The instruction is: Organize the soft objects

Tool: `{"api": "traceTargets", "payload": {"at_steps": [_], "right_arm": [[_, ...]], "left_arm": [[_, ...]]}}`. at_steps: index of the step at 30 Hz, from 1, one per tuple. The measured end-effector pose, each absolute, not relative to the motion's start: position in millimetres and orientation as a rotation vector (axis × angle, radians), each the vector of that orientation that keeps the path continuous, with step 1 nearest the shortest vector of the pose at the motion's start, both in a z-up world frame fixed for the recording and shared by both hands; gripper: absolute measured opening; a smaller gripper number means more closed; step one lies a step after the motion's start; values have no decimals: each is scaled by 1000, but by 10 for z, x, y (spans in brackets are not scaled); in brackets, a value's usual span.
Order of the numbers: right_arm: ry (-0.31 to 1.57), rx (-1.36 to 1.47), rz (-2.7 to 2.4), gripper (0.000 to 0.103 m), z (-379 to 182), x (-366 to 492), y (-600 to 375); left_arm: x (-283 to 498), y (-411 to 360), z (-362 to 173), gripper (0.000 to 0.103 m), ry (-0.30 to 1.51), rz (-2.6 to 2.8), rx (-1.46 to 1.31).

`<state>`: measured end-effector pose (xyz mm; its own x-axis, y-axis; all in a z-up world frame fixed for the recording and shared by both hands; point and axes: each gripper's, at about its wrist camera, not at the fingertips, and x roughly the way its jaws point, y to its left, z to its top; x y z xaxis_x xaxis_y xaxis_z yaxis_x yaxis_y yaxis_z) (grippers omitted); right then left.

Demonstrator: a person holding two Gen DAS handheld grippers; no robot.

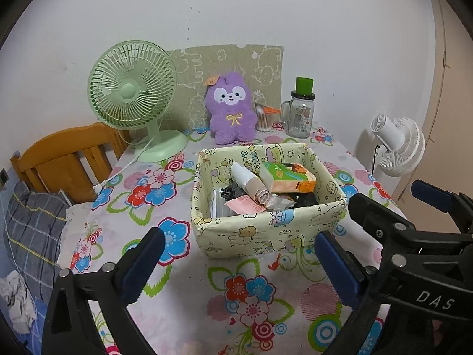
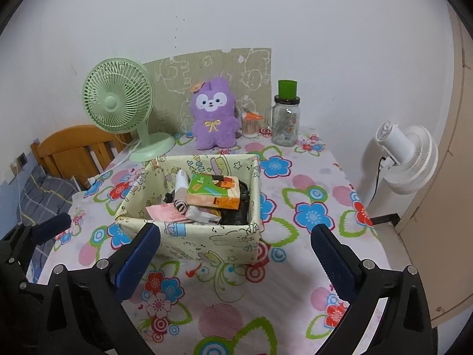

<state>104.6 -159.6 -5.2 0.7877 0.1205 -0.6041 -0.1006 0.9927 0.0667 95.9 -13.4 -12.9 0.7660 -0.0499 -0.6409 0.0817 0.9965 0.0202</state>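
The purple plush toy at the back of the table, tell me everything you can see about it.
The purple plush toy is fluffy, with a white face patch, dark eyes, a yellow bow on its chest and an orange tag by one ear. It sits upright on the floral tablecloth, backed by the patterned board, behind the box. Nothing grips it.

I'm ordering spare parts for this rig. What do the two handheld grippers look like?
Both the left gripper and the right gripper are black plastic clamp-style frames with silver rivets and long fingers faced with ribbed dark blue pads. White "DAS" lettering marks the right gripper's body in the left wrist view. No cables or sleeves show.
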Motion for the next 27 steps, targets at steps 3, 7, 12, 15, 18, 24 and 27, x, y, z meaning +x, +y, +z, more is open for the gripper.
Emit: {"api": "traceTargets", "payload": {"at_steps": [3,7,12,15,18,24,27], "right_arm": [[641,28,115,103,-14,972,-1624],[625,28,114,103,41,873,-1652],[618,43,121,103,110,770,-1697],[605,44,114,103,151,699,-1719],[590,50,106,103,198,626,-1758],[567,35,81,103,270,496,-1785],[562,32,83,103,296,442,-1785]], "left_arm": [[894,-118,-101,103,685,-70,42],[812,-89,-53,103,673,-60,39],[692,-49,20,103,654,-46,38],[611,-31,72,103,638,-40,39],[506,-4,132,103,620,-33,33],[338,36,245,103,584,-45,23],[296,66,287,103,571,-41,11]]}}
